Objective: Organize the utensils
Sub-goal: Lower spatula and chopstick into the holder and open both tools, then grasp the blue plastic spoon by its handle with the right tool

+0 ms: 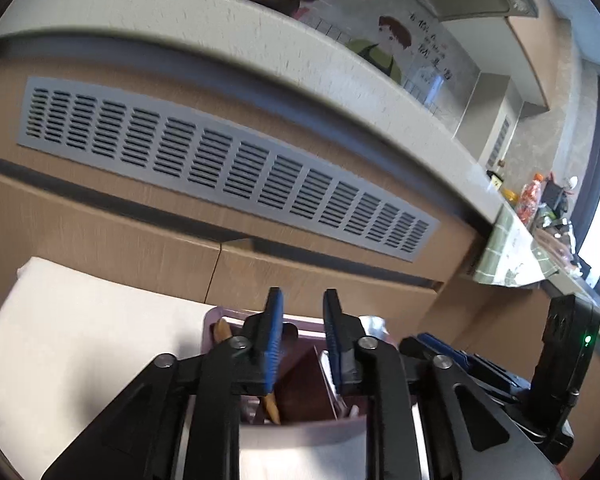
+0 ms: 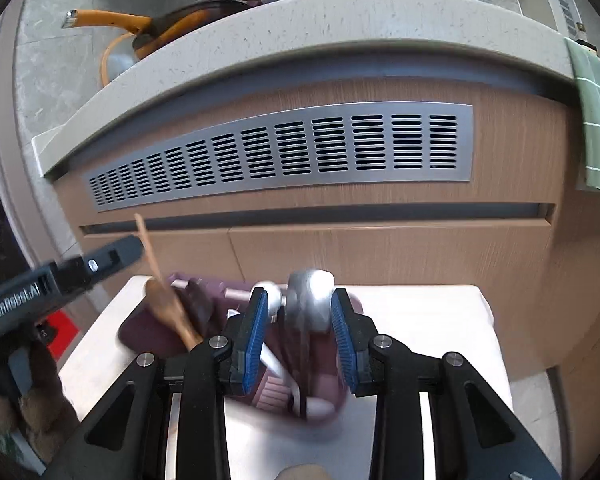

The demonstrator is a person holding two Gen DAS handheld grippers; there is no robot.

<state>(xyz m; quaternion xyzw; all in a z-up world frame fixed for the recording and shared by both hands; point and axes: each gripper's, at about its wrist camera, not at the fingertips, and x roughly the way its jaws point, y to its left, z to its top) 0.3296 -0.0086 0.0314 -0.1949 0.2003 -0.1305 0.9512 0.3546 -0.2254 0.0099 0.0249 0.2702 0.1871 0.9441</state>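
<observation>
1. Mauve utensil holder (image 2: 140, 330) stands on a white table (image 2: 420, 320), below a wood-panelled counter front with a grey vent grille (image 2: 284, 152).
2. Right gripper (image 2: 298, 334): jaws apart, a steel ladle (image 2: 310, 296) between them; pad contact unclear through blur.
3. Left gripper (image 1: 298, 346): jaws apart over the holder, clamped on nothing.
4. Wooden spoon (image 2: 168, 300) leans at 10 o'clock in the holder.
</observation>
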